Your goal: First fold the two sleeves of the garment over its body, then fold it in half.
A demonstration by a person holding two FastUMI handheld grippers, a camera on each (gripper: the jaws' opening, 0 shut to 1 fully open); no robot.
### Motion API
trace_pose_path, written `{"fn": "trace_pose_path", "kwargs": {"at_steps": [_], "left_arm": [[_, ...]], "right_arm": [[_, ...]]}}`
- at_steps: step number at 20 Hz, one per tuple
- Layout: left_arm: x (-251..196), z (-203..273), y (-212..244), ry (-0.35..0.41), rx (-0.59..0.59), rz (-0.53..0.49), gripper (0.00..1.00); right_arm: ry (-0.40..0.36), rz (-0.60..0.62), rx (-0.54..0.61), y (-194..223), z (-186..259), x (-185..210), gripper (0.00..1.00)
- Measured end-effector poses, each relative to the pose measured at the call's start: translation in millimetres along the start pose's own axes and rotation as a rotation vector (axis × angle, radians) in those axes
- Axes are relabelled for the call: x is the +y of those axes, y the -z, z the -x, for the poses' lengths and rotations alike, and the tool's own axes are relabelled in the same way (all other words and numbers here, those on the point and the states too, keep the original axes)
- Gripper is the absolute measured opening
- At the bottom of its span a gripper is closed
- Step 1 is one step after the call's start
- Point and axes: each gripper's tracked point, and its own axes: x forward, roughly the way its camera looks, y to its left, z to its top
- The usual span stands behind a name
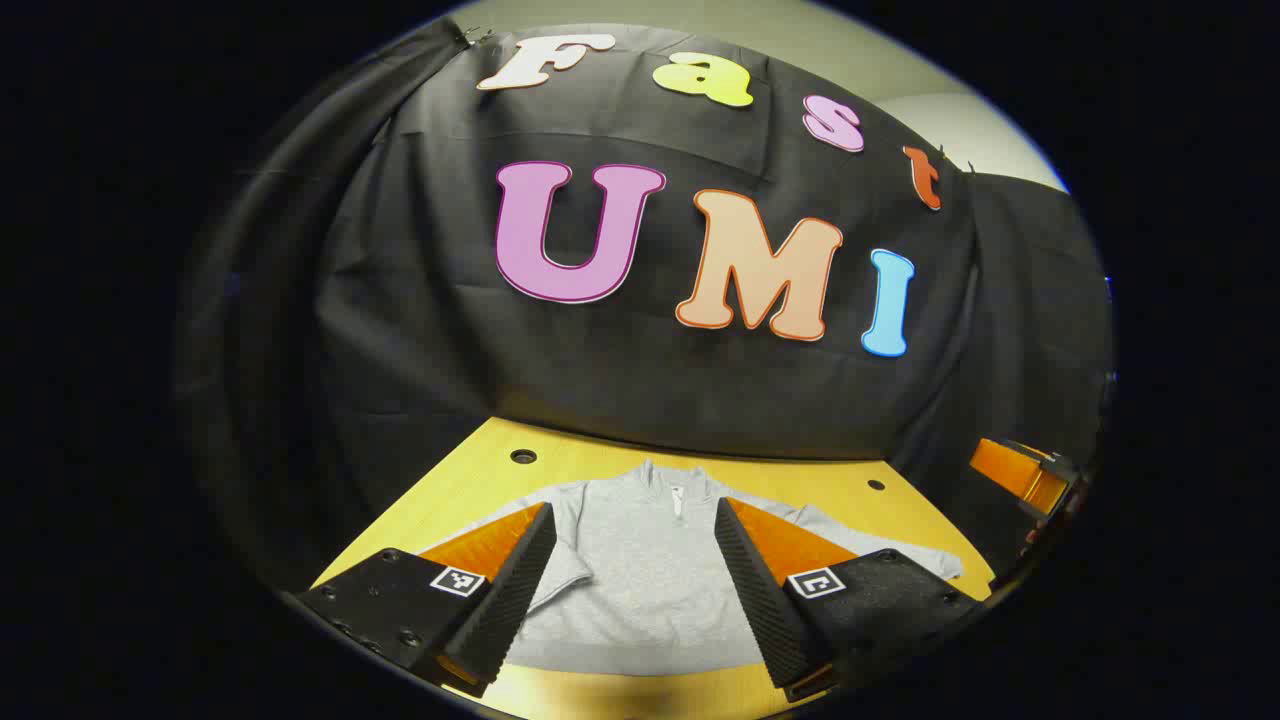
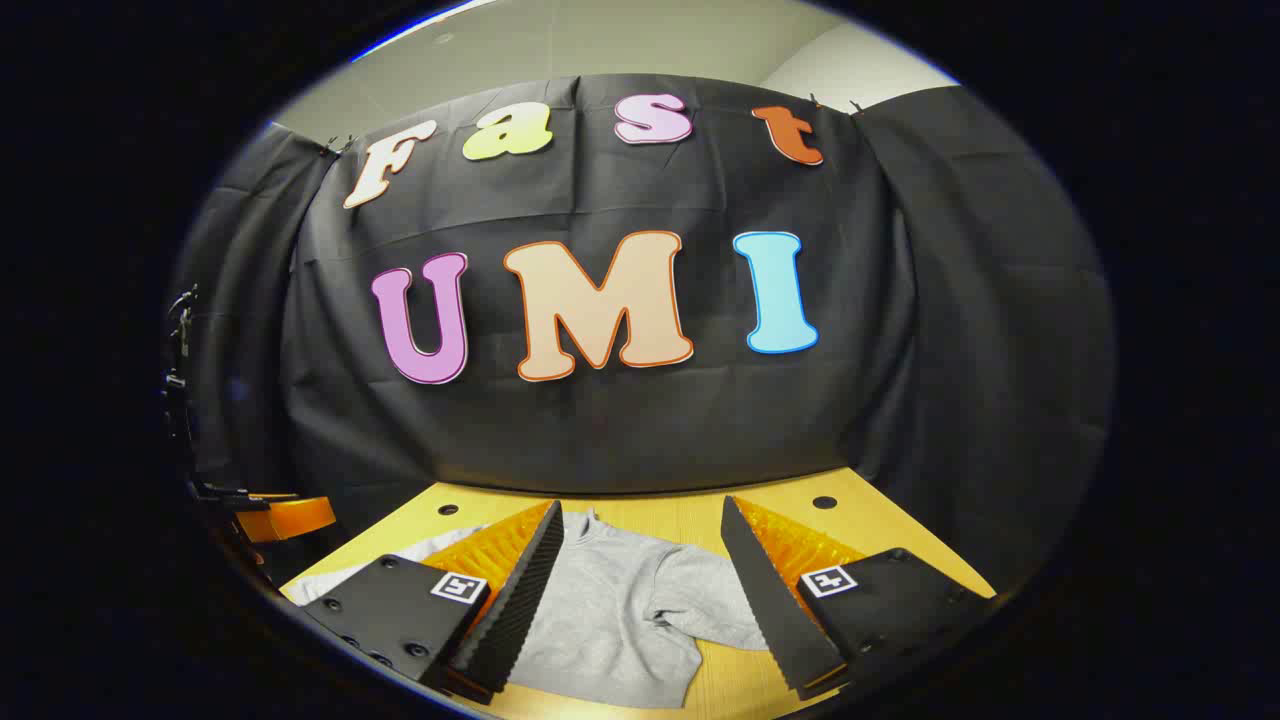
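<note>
Sweater (image 1: 640, 570) lies flat on the table (image 1: 800, 480) just ahead of and below both wide-open, empty pairs of jaws, collar pointing away, with the right gripper (image 2: 640, 590) nearer the sleeve (image 2: 705, 600) at its side

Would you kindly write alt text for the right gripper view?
A grey garment lies flat on a yellow table, seen between the open right tongs, which hold nothing. The booth's black cloth wall hangs behind.
</note>
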Motion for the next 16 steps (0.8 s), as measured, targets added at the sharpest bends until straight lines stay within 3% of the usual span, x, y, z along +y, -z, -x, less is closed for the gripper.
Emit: {"fn": "trace_pose_path", "kwargs": {"at_steps": [16], "left_arm": [[-4, -3, 8, 0.024, 0.027, -0.048, 0.93]], "right_arm": [[0.098, -0.007, 0.028, 15, 3, -37, 0.95]]}}
